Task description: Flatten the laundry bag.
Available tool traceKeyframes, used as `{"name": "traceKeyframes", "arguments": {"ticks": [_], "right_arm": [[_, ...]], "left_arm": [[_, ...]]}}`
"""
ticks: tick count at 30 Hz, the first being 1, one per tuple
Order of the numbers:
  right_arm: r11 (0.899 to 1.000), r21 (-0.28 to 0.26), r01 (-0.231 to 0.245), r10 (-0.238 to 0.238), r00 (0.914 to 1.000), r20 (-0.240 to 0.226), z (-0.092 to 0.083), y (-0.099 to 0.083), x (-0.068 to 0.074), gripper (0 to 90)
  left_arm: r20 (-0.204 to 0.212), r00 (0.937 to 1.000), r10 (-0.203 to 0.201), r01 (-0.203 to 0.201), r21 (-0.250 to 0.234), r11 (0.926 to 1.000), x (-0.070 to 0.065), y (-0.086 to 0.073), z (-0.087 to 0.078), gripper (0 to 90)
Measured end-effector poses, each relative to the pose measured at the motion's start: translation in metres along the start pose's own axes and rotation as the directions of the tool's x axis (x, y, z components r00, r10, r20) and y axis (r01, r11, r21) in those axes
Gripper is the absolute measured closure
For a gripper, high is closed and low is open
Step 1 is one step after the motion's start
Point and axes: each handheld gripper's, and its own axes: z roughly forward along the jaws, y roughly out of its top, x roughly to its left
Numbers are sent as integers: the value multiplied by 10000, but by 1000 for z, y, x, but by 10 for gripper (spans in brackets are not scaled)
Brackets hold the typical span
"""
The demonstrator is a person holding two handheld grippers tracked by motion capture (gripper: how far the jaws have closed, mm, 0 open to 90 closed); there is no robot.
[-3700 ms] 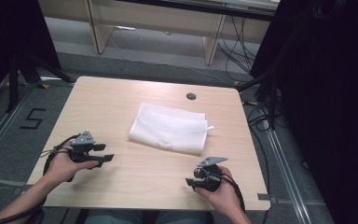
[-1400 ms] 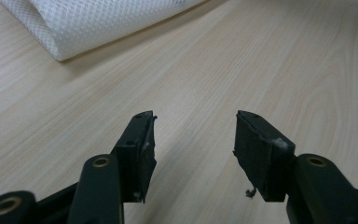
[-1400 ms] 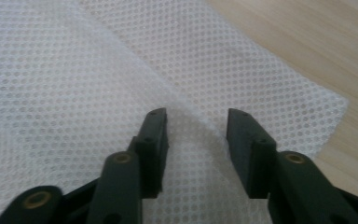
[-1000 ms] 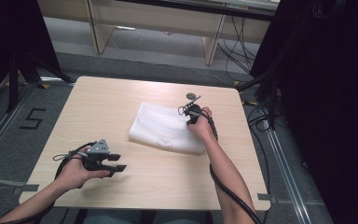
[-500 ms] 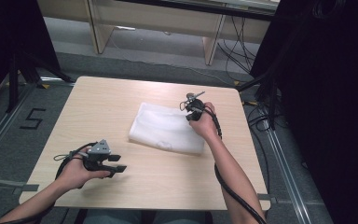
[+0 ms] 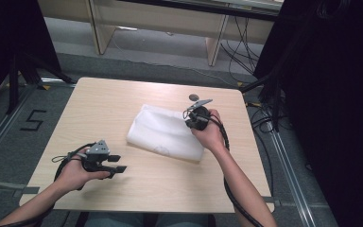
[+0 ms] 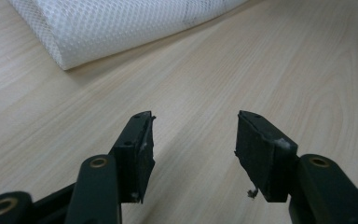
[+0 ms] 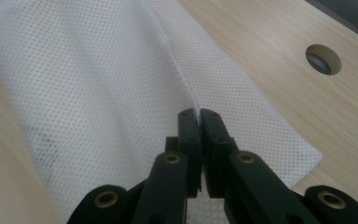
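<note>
The right gripper (image 8: 199,116) has its jaws pressed together on a fold of the white mesh cloth (image 8: 98,93), pinched at its top layer. The left gripper (image 7: 193,140) stands wide apart and holds nothing, above the bare table (image 7: 284,60). The cloth lies folded in the middle of the table. I judge the lifting or unfolding has only begun; most remains. The pinched edge itself is hidden between the jaws.

Two black handheld grippers, left gripper (image 6: 105,162) topped by a grey three-cornered plate, right gripper (image 6: 197,117) likewise, black cables looped from each, black jaws with flat ribbed pads, brass-coloured pivot screws, forearms bare, no sleeves
</note>
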Motion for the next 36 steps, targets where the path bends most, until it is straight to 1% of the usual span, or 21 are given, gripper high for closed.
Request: {"name": "traceKeyframes", "arguments": {"ticks": [1, 2, 3, 8, 11, 13, 14, 15, 16, 17, 19, 21, 22, 23, 24, 25, 26, 27, 29, 35, 36], "right_arm": [[10000, -52, 75, -76, 10000, -45, -2, -2, 2, 885], [9996, -250, 97, -98, 9999, -55, -4, -4, 5, 885], [9998, -188, 111, -113, 9998, -134, -7, -5, 9, 885], [9968, -283, 748, -755, 9969, -233, -18, -13, 23, 884], [9932, -435, 1083, -1098, 9933, -349, -22, -16, 30, 883], [9910, -716, 1132, -1157, 9928, -321, -24, -18, 33, 883], [9898, -679, 1253, -1284, 9908, -421, -27, -18, 34, 883], [9879, -866, 1284, -1320, 9906, -368, -27, -18, 36, 882], [9885, -774, 1301, -1333, 9903, -380, -29, -18, 36, 883], [9874, -856, 1330, -1363, 9901, -333, -31, -18, 38, 883], [9869, -889, 1347, -1384, 9897, -361, -33, -17, 38, 883], [9869, -858, 1370, -1404, 9894, -358, -35, -17, 38, 883], [9871, -874, 1344, -1378, 9899, -344, -34, -17, 38, 883], [9877, -728, 1382, -1413, 9892, -393, -35, -17, 38, 883], [9875, -831, 1337, -1369, 9900, -334, -33, -19, 39, 883], [9869, -728, 1438, -1475, 9879, -475, -34, -19, 39, 883], [9872, -856, 1348, -1379, 9900, -313, -33, -19, 41, 883], [9853, -825, 1493, -1531, 9873, -417, -34, -19, 41, 883], [9853, -828, 1496, -1543, 9866, -537, -36, -19, 43, 883], [9753, -1084, 1925, -2000, 9778, -631, -46, -18, 45, 882], [9778, -1064, 1806, -1885, 9796, -695, -48, -18, 47, 883]], "left_arm": [[-9, 9998, -192, 192, 36, 9998, 0, 0, -1, 460], [-100, 9999, -86, 86, 34, 10000, 0, 1, -2, 459], [-75, 9999, -115, 115, -3, 9999, 1, 1, -4, 460], [-215, 9991, -378, 376, -86, 9993, 4, -1, -6, 458], [-222, 9993, -312, 310, -65, 9995, 6, -2, -6, 458], [-111, 9993, -370, 370, -3, 9993, 5, -2, -4, 459], [-19, 9979, -644, 644, 2, 9979, 3, -2, -2, 459], [67, 9976, -686, 686, -27, 9976, 2, -2, 0, 464], [384, 9972, -643, 641, 60, 9979, 1, 0, 5, 466], [444, 9964, -718, 715, 84, 9974, -1, 1, 8, 478], [489, 9984, -300, 293, 156, 9995, -4, 9, 15, 505], [531, 9983, -225, 216, 165, 9996, -5, 18, 20, 556], [539, 9978, -395, 383, 231, 9990, -7, 23, 24, 599], [633, 9977, -260, 241, 317, 9992, -8, 29, 28, 633], [748, 9965, -360, 327, 454, 9984, -12, 35, 36, 656], [777, 9966, -263, 216, 605, 9979, -14, 39, 43, 670], [811, 9965, -187, 129, 714, 9974, -16, 42, 50, 676], [849, 9964, 75, -149, 862, 9962, -17, 47, 59, 677], [836, 9963, 217, -301, 1015, 9944, -21, 53, 71, 682], [861, 9959, 266, -368, 1188, 9922, -29, 67, 93, 684], [844, 9962, 225, -328, 1224, 9919, -30, 68, 96, 685]]}}
